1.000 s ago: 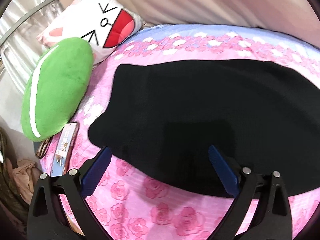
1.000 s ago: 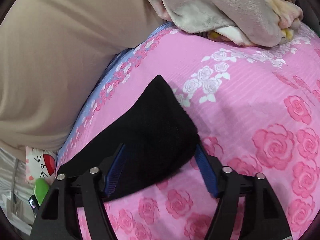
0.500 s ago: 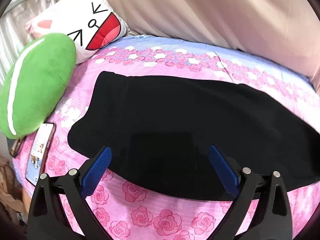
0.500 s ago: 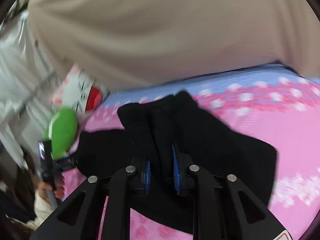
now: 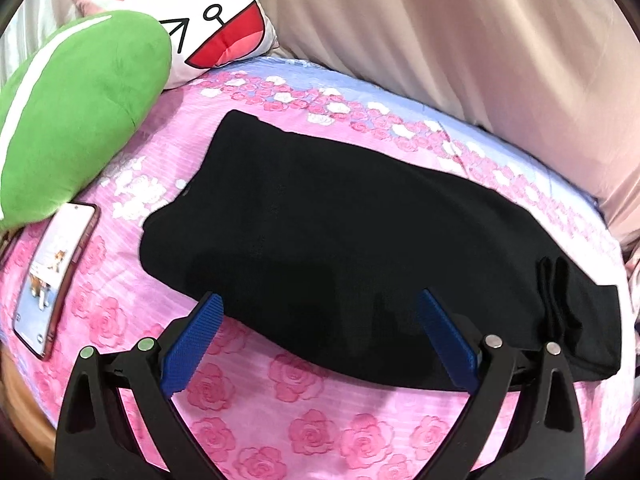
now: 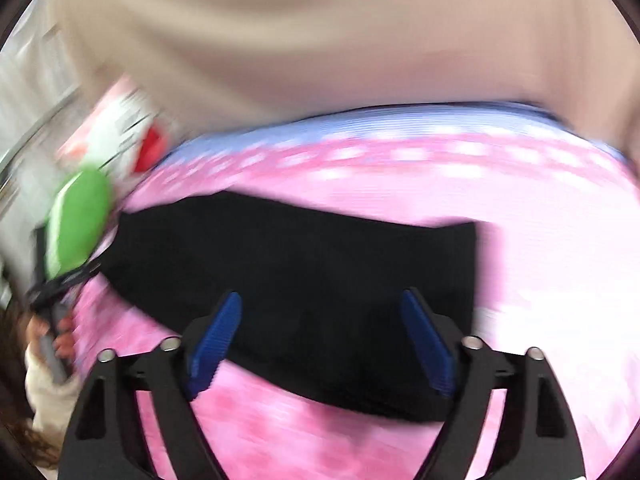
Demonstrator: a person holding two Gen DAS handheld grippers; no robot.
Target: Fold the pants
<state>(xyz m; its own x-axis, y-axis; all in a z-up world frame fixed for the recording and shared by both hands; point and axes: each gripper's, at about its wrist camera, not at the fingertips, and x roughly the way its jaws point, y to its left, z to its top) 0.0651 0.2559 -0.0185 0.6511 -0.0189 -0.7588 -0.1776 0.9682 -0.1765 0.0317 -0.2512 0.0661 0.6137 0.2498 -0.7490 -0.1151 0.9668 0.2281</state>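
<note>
Black pants point(image 5: 340, 232) lie flat across the pink rose bedsheet point(image 5: 304, 424), with a folded-over end at the right point(image 5: 576, 320). My left gripper point(image 5: 320, 308) hovers over the near edge of the pants, open, nothing between its blue pads. In the blurred right wrist view the pants point(image 6: 304, 280) stretch from left to right. My right gripper point(image 6: 320, 312) is above their near edge, its jaws opening wide and not pressing the cloth.
A green cushion point(image 5: 76, 112) and a white cartoon-face pillow point(image 5: 208, 20) sit at the far left. A phone point(image 5: 56, 276) lies on the sheet near the left edge. A beige curtain point(image 5: 460, 40) hangs behind the bed. A hand holding something point(image 6: 56, 336) shows at the left.
My right gripper carried the leg end of the pants over to the left, then let it go and spread its jaws. The left gripper shifted and turned a little, staying open.
</note>
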